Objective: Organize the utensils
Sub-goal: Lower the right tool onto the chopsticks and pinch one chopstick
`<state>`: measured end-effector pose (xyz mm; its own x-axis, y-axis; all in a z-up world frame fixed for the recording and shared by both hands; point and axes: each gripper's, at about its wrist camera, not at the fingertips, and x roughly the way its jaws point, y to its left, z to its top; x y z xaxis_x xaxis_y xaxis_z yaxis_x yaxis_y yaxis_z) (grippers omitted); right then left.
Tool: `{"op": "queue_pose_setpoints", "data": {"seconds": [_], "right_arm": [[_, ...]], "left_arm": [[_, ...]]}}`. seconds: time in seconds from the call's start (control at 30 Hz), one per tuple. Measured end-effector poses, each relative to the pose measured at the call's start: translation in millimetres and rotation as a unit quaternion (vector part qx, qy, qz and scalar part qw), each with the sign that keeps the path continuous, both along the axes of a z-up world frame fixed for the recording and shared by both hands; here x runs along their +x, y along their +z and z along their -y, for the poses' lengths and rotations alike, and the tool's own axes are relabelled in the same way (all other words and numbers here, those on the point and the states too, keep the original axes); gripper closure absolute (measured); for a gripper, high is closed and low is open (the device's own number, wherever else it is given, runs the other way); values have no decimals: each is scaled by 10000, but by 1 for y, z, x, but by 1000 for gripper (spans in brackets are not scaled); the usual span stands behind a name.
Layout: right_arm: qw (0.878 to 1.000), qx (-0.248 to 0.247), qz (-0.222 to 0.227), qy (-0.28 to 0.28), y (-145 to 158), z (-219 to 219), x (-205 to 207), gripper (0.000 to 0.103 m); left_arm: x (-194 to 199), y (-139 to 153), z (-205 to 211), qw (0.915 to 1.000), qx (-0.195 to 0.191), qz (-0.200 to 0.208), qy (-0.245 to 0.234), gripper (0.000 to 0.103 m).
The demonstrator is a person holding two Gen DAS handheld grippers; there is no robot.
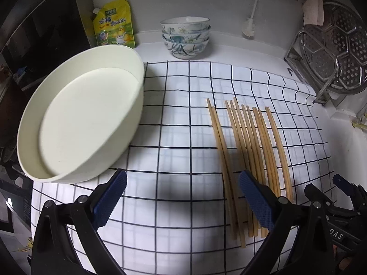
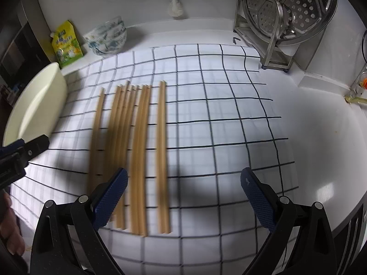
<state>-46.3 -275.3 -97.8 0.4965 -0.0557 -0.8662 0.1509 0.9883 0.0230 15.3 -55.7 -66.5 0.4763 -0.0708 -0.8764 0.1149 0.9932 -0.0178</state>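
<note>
Several wooden chopsticks [image 1: 250,151] lie side by side on a white cloth with a black grid [image 1: 179,123]. They also show in the right wrist view [image 2: 135,151]. A cream oval tray [image 1: 78,123] sits tilted on the left, empty; its edge shows in the right wrist view [image 2: 36,105]. My left gripper [image 1: 183,199] is open and empty above the cloth, its right finger over the chopsticks' near ends. My right gripper [image 2: 183,199] is open and empty, with the rightmost chopstick pair [image 2: 161,155] between its fingers.
Stacked patterned bowls [image 1: 185,36] and a yellow pouch [image 1: 114,25] stand at the back. A metal rack with a steamer plate [image 1: 332,52] stands at the back right. A white brush [image 1: 250,23] hangs on the wall. The right gripper shows at the right edge of the left wrist view [image 1: 339,194].
</note>
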Motion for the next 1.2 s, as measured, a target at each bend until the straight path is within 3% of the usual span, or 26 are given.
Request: {"op": "queue_pose_setpoints", "data": {"seconds": [0.27,0.5,0.77,1.2], "right_arm": [[9998,-136,-58,-154,-36,15,18,9],[9996,-265,-6,-98,-45,17,23,9],[9987,-474,-64,176,-49,6,23,9],[9986,-516,59,69,-49,11,24,9]], "left_arm": [[6,-39,11,9995,181,-240,2,6],[9,-56,11,9989,225,-409,95,6],[7,-59,12,9985,263,-451,167,6],[11,-64,23,9982,400,-431,139,6]]}}
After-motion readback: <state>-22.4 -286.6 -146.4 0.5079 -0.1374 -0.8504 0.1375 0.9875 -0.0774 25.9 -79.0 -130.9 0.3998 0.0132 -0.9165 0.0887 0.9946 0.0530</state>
